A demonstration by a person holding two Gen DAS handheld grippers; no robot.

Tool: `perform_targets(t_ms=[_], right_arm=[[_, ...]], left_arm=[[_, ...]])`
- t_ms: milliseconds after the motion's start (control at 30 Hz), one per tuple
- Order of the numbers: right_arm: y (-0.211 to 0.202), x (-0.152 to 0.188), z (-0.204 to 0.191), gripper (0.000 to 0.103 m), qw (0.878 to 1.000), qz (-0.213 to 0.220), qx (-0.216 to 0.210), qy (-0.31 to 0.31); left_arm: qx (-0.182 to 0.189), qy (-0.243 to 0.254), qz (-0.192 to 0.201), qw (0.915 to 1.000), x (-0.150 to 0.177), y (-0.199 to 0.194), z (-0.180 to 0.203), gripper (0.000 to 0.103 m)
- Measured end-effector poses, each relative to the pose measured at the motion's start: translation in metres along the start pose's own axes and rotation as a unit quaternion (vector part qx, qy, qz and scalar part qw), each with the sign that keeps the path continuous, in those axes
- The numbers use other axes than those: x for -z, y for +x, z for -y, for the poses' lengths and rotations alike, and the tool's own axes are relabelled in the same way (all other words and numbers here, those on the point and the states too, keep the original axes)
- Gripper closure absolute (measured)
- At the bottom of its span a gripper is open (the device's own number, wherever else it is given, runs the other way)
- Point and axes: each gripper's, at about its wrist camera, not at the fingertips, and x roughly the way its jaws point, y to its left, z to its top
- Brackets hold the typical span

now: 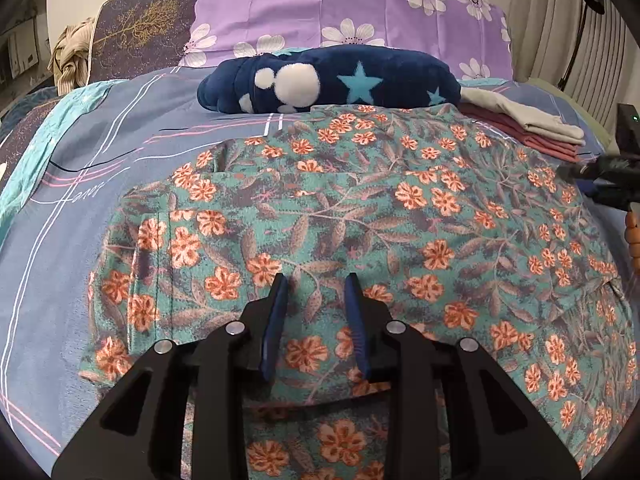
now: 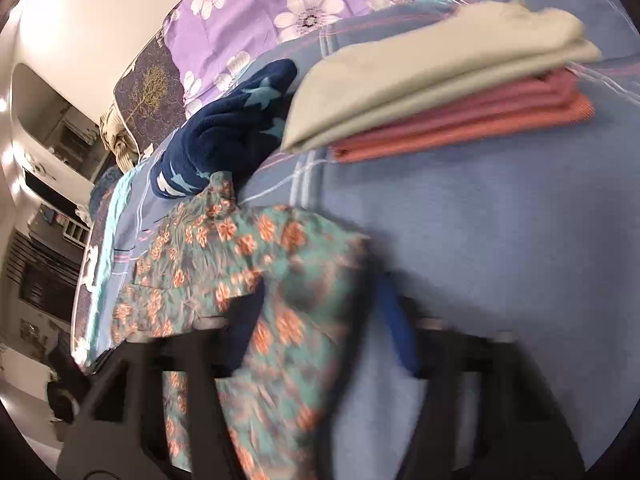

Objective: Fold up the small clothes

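The floral garment (image 1: 360, 208), teal with orange flowers, lies spread on the blue-grey bedsheet (image 1: 80, 200) in the middle of the bed, with a fold line running across its upper part.

Left wrist view: the left gripper (image 1: 316, 284) hangs above the near part of the garment. Its jaws stand partly apart, and the blue pads (image 1: 276, 320) have no cloth between them; the garment is released on this side. The right gripper (image 1: 608, 180) shows at the right edge, at the garment's right border, with fingers of the holding hand (image 1: 634, 240) just below it. This view alone shows the garment's full outline.

Right wrist view: heavy motion blur. The right gripper (image 2: 320, 312) shows its two blue pads apart, straddling the garment's right edge (image 2: 296, 280). Whether they are clenched on the cloth cannot be told.

Beyond the garment lies a navy fleece with stars (image 1: 328, 78), touching its far edge. To the right rests a stack of folded clothes (image 2: 440, 92), beige on top of red layers; only the right wrist view shows these layers clearly. A purple floral pillow (image 1: 348, 4) lies behind.
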Motion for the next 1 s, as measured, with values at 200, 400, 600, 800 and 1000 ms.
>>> perform_targets(t_ms=[200,400,600,800,1000], right_arm=[[0.010,0.009,-0.005,0.097,0.991,0.029,0.114,-0.057],[-0.054,0.047,-0.038,0.072,0.978,0.102,0.144,-0.115],[-0.059,0.133,-0.046,0.074,0.985,0.003,0.083,-0.149],[-0.062,0.147,-0.034,0.054,0.986,0.029,0.107,-0.125],[-0.100,0.175,-0.018,0.054,0.994,0.032,0.048,-0.087]], left_arm=[[-0.004,0.005,0.001,1.0000,0.001,0.001,0.000,0.070],[0.004,0.000,0.003,1.0000,0.001,-0.001,-0.001,0.069],[0.001,0.006,0.012,0.9999,0.002,-0.013,0.003,0.050],[0.003,0.053,0.030,0.9981,0.033,-0.068,0.006,0.038],[-0.030,0.039,0.013,0.9987,0.091,-0.109,-0.041,0.032]])
